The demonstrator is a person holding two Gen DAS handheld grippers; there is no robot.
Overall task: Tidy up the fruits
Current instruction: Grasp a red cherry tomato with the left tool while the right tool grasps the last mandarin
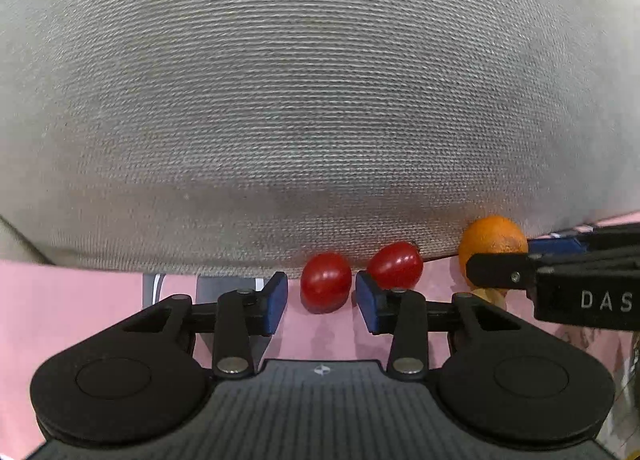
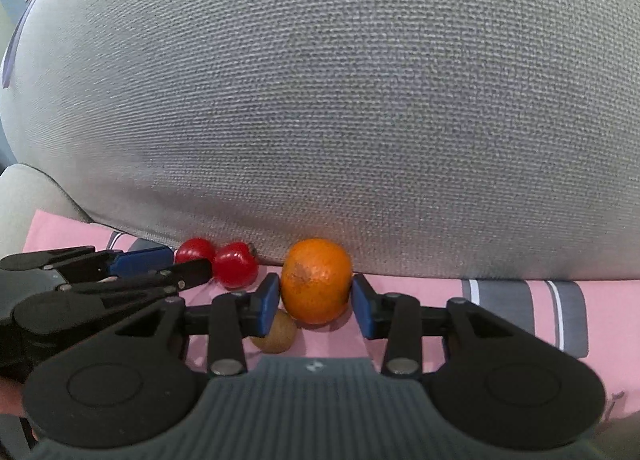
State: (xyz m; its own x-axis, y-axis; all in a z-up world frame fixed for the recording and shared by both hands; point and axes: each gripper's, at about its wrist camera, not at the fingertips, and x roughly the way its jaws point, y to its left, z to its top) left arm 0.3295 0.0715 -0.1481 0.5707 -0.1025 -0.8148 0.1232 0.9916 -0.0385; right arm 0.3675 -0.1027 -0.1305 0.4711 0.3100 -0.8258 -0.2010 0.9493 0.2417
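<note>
Brown fruit (image 2: 276, 334) half-hidden behind rt hand-held gripper (image 2: 316, 300)

Two glossy red cherry tomatoes (image 1: 326, 283) (image 1: 395, 265) lie side by side on pink cloth — right of them an orange (image 2: 316, 280), with a small brown fruit (image 2: 277, 334) nearer.

brown fruit (image 2: 276, 334) half hidden behind jaws, cushion (image 2: 320, 100) cut off
</note>
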